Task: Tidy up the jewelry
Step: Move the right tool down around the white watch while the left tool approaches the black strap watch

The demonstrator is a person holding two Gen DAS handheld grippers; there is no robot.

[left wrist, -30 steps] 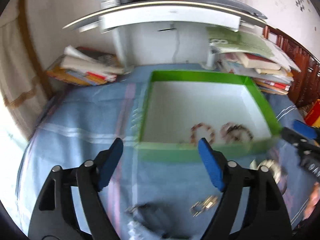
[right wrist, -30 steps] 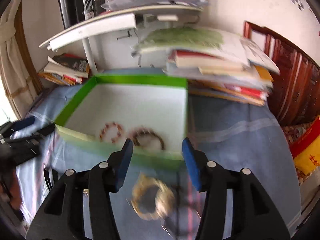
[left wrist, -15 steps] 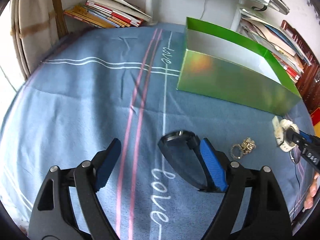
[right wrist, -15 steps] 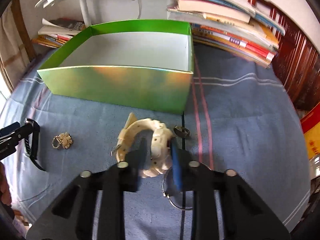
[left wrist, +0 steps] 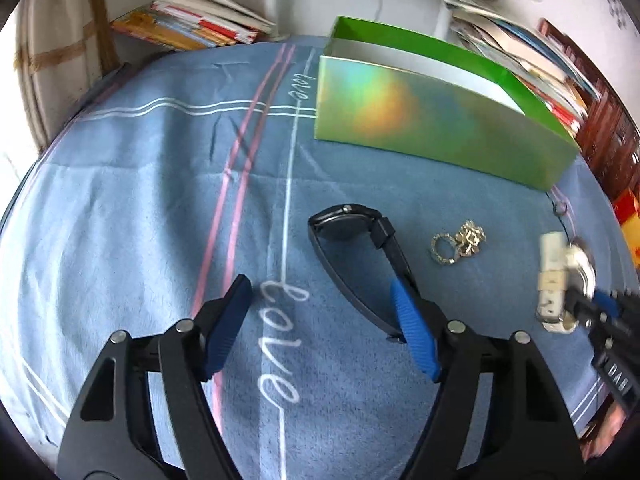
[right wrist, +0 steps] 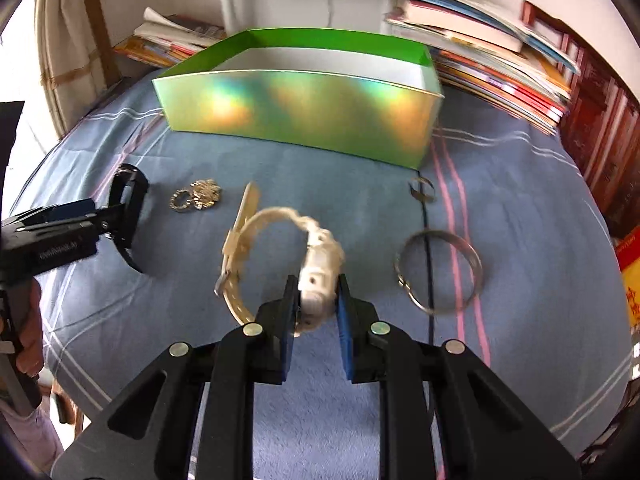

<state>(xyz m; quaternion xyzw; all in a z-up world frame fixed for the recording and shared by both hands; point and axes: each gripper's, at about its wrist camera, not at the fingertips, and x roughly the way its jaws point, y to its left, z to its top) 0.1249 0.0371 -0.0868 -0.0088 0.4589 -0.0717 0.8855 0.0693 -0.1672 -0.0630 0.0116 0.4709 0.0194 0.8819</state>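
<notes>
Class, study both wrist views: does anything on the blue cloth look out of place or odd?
Yes. Several pieces lie loose outside the green box: a black watch, a gold trinket, a small ring and a bangle. The right gripper pinches a white watch.

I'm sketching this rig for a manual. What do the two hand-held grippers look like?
Both match: the left hand-held gripper and right hand-held gripper have angular black frames with cut-out openings, silver round rivets at the joints, and ribbed blue pads on the fingers. White lettering marks the left one's black body in the right wrist view.
</notes>
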